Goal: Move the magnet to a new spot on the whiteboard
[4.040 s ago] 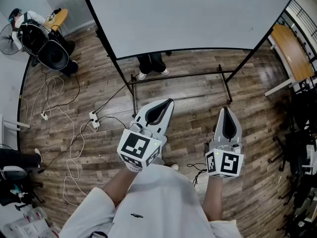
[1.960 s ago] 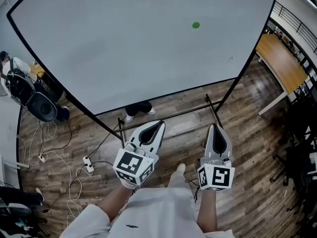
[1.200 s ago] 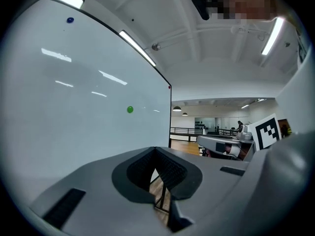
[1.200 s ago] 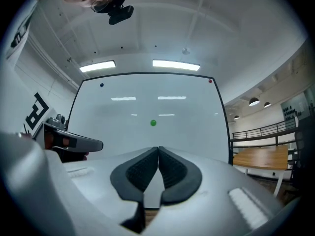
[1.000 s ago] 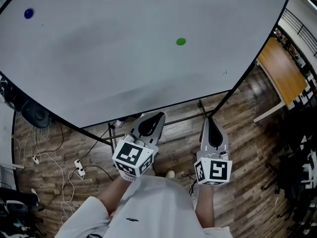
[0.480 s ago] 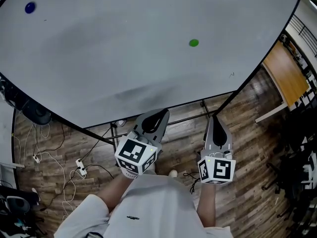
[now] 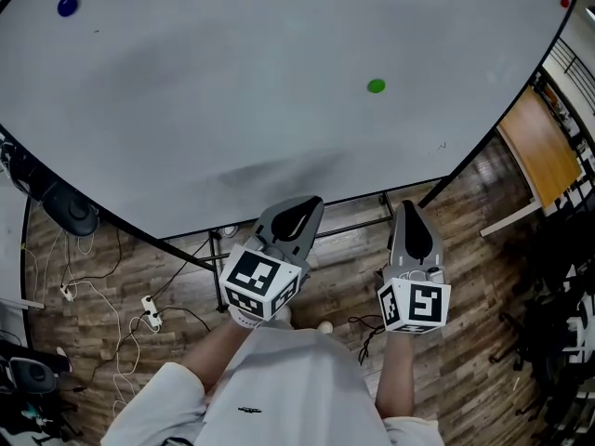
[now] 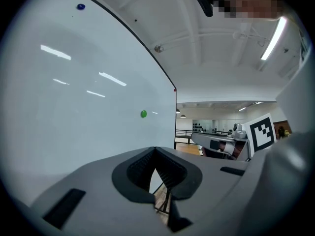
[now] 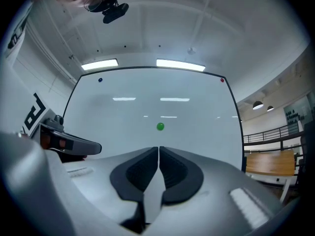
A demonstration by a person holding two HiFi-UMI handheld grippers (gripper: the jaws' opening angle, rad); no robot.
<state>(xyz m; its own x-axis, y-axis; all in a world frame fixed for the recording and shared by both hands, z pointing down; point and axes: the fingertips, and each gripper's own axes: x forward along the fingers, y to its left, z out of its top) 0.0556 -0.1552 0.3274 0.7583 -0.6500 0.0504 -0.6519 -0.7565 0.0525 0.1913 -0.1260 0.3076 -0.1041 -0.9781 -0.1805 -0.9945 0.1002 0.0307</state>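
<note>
- Currently both grippers are hovering low in front of the whiteboard [image 7: 232,91], level and side by side, well short of its face, probably because the person is lining up before reaching.
- The left gripper [image 8: 155,150] is showing its jaws pressed together with nothing between them; it is pointing along the board at a slant, so it looks like it is only being carried along.
- The right gripper [image 9: 158,149] is also keeping its jaws closed and empty, and it is facing the board squarely.
- A green magnet [image 7: 376,86] is sitting on the board's right half, just above the closed jaw tips in the right gripper view, which is why I am judging it to be the one meant and the right gripper the one to take it.
- The jaws will be needing to open before they can pinch it, since nothing is being gripped yet and the magnet is well apart from both.
- A blue magnet [image 7: 67,6] is sticking near the top left corner and a red magnet [image 7: 565,2] near the top right, so a new spot is lying anywhere on the wide bare white between them.
- The board is standing upright on a dark stand over a wood-plank floor [image 7: 121,249], with white cables [image 7: 149,309] trailing at the left and a wooden desk [image 7: 539,147] at the right.
- Ceiling strip lights are reflecting off the glossy board.
</note>
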